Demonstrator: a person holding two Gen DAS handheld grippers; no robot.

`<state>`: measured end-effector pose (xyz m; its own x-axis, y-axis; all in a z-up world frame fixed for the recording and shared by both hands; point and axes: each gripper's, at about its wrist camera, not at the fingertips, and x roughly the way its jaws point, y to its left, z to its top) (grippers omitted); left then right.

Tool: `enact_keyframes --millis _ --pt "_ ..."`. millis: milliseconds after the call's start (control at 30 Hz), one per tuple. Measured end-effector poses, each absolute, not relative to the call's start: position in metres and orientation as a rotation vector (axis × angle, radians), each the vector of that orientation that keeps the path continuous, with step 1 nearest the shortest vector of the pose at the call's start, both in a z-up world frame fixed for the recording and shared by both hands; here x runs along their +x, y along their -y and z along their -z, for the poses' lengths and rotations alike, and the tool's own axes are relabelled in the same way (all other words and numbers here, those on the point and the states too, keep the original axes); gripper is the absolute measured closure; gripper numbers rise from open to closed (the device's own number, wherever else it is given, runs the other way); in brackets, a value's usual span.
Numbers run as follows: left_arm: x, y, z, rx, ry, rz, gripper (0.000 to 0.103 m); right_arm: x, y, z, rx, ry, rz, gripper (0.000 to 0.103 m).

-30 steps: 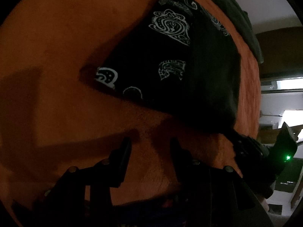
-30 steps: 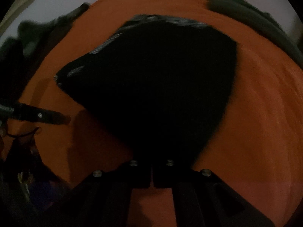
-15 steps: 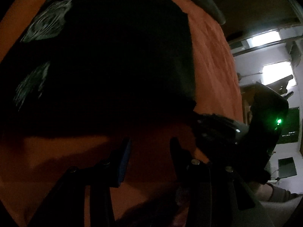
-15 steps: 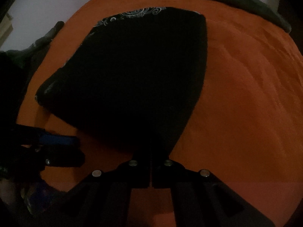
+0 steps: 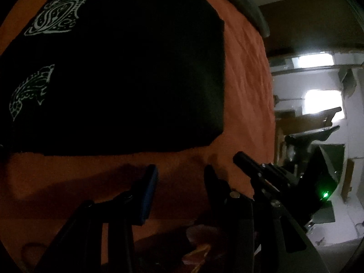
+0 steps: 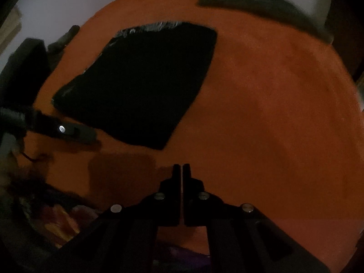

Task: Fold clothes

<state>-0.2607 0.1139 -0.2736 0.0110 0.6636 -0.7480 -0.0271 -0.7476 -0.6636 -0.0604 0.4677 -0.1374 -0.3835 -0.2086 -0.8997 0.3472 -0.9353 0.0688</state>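
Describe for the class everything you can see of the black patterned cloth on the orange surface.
The black patterned cloth lies flat on the orange surface, folded into a roughly four-sided shape with fairly straight edges. It looks like soft, thin fabric, black with white paisley-style prints along its left and far sides; the rest reads plain dark. Neither claw touches it: the left claw is open just short of its near edge, and the right claw is shut, clear of its near corner.

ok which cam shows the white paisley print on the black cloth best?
Left wrist. The black cloth fills that frame and two white paisley motifs read sharply along its left side. The right wrist view shows the same cloth smaller, almost plain black, with only a blurred pale strip along its far edge.
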Motion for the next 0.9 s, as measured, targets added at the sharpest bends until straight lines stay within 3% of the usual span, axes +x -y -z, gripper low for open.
enact_keyframes --millis 167,267,300,333,567,600,633,767,833,900 --pt "-0.276 -0.117 0.271 -1.782 0.636 -1.803 0.060 -0.080 -0.476 0.135 1.491 -0.179 2.331 0.100" --pt "-0.291 -0.116 0.270 -1.821 0.620 -1.793 0.060 -0.084 -0.473 0.128 1.459 -0.244 2.336 0.061" --pt "-0.293 -0.112 0.271 -1.830 0.641 -1.789 0.060 -0.083 -0.468 0.126 1.431 -0.273 2.344 0.052" --pt "-0.295 -0.108 0.271 -1.838 0.661 -1.785 0.060 -0.079 -0.458 0.125 1.410 -0.304 2.346 0.052" --pt "-0.293 -0.124 0.274 -1.836 0.619 -1.833 0.060 -0.073 -0.420 0.151 1.405 -0.565 2.368 0.054" --pt "-0.293 -0.120 0.274 -1.838 0.600 -1.841 0.060 -0.077 -0.415 0.154 1.396 -0.565 2.352 0.063" --pt "-0.294 -0.119 0.274 -1.834 0.589 -1.850 0.060 -0.081 -0.410 0.158 1.388 -0.564 2.335 0.089" --pt "-0.292 -0.113 0.276 -1.845 0.568 -1.891 0.060 -0.064 -0.422 0.153 1.307 -0.599 2.317 0.092" --pt "-0.292 -0.110 0.275 -1.856 0.585 -1.894 0.060 -0.055 -0.428 0.151 1.265 -0.618 2.309 0.102" --pt "-0.290 -0.110 0.273 -1.879 0.598 -1.894 0.060 -0.048 -0.437 0.152 1.255 -0.661 2.301 0.103"
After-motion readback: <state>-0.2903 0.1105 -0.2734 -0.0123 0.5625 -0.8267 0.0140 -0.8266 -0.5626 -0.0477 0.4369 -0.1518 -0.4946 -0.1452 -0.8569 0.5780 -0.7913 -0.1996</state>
